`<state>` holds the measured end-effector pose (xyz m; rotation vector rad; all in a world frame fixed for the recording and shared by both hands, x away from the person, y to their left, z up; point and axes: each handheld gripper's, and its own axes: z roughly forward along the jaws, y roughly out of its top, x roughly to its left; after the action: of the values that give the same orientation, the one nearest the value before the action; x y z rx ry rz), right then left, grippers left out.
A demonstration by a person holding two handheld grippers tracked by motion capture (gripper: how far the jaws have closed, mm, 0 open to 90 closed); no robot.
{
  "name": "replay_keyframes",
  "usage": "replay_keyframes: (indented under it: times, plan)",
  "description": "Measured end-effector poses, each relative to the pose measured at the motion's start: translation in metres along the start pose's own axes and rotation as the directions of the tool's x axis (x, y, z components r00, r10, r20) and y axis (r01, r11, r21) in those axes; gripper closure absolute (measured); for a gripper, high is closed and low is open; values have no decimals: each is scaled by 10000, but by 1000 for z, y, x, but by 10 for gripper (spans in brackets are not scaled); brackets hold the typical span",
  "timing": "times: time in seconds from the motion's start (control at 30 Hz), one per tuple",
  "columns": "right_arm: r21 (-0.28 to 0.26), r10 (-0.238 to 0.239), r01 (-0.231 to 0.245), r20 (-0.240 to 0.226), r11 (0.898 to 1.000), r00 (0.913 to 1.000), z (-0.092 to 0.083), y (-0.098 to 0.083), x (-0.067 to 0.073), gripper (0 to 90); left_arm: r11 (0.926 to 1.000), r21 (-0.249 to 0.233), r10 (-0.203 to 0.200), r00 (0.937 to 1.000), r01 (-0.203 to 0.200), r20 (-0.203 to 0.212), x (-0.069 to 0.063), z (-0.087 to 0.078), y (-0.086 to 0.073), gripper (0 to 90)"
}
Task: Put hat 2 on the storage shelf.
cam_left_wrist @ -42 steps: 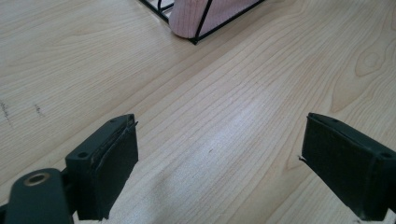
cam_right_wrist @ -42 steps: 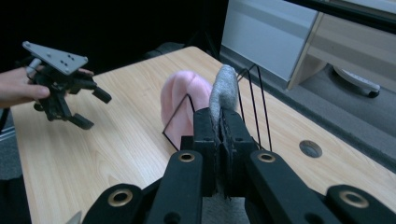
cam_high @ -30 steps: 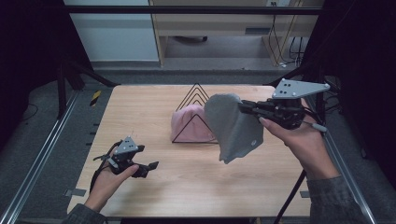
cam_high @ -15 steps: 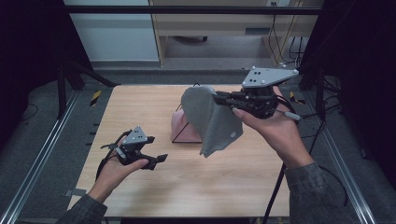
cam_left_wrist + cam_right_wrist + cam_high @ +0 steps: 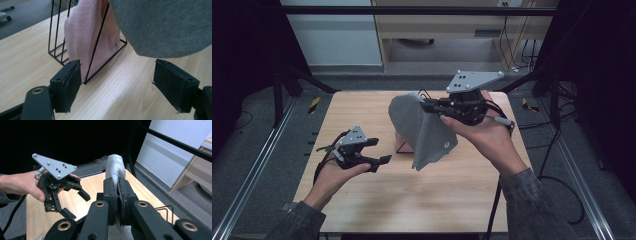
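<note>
The desk [image 5: 377, 200] is a light wooden top, and most of it is bare. Near its far middle stands a black wire rack [image 5: 98, 50] with triangular dividers. A pink cloth [image 5: 82, 37] is already in one of its slots, so I judge that this part of the work is done.

The grey cloth [image 5: 422, 130] is not yet in the rack. It hangs in the air above the desk, in front of the rack and partly covering it in the high view. Its long axis runs nearly vertical: the top edge is pinched and the loose end points down toward the desk. What is left, I think, is to bring it over a free slot and lower it in.

The right gripper [image 5: 429, 106] is clamped on the top edge of the grey cloth. The left gripper [image 5: 379, 151] holds nothing; its jaws stand apart, have just been closing a little, and point toward the rack.
</note>
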<state>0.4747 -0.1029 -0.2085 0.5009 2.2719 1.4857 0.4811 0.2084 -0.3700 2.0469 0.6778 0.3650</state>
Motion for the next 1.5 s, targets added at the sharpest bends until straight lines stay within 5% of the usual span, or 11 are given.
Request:
replay_keyframes:
  times: [0.63, 0.97, 1.17, 1.5]
  plan:
    - [53, 113, -111, -421, 9999, 9991, 31, -2, 12, 863, 9977, -486, -476, 9988, 483, 137, 15, 9, 11, 340]
    - [87, 553, -551, -209, 9984, 9982, 35, -19, 3, 863, 9946, -808, -652, 9978, 656, 79, 19, 30, 23, 797]
    - [47, 747, -747, 112, 9972, 9971, 26, -27, -5, 863, 9961, -709, -520, 9986, 520, 11, 17, 19, 35, 871]
    - [-392, 1244, -1209, 1052, 9919, 9866, 0, -28, -26, 863, 9975, -580, 383, 9984, -407, -415, 8, -13, 78, 872]
